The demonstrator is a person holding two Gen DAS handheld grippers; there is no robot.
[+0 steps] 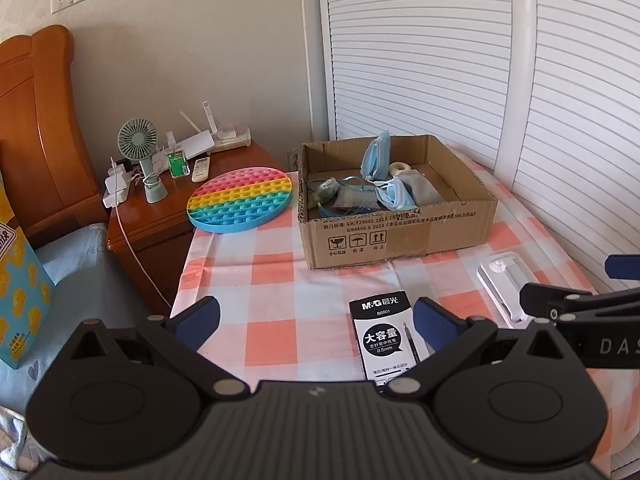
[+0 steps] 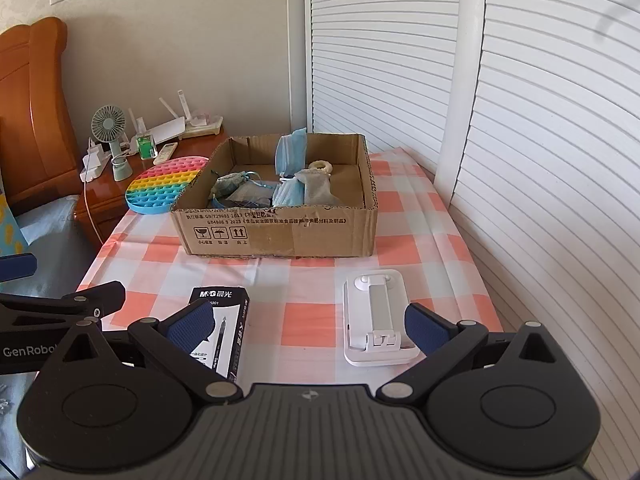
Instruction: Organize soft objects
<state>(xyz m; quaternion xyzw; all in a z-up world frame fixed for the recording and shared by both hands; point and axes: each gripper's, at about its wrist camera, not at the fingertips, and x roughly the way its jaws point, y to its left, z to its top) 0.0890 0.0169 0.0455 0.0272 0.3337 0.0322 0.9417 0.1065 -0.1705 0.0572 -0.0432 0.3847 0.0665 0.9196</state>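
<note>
A cardboard box (image 1: 400, 236) (image 2: 280, 232) stands on the checked tablecloth. Inside lie blue face masks (image 1: 376, 156) (image 2: 291, 148), grey cloth pouches (image 1: 422, 188) (image 2: 316, 188) and a small beige ring (image 1: 400, 167). A round rainbow pop-it mat (image 1: 242, 198) (image 2: 166, 184) lies left of the box, partly over the nightstand. My left gripper (image 1: 316, 320) is open and empty above the table's near edge. My right gripper (image 2: 306, 324) is open and empty, beside the left one.
A black-and-white pen box (image 1: 382, 336) (image 2: 224, 328) and a white phone stand (image 2: 378, 316) (image 1: 504, 288) lie near the front. The nightstand (image 1: 160, 216) holds a small fan (image 1: 138, 152), chargers and a remote. White louvered doors (image 1: 440, 60) stand behind; a bed lies at the left.
</note>
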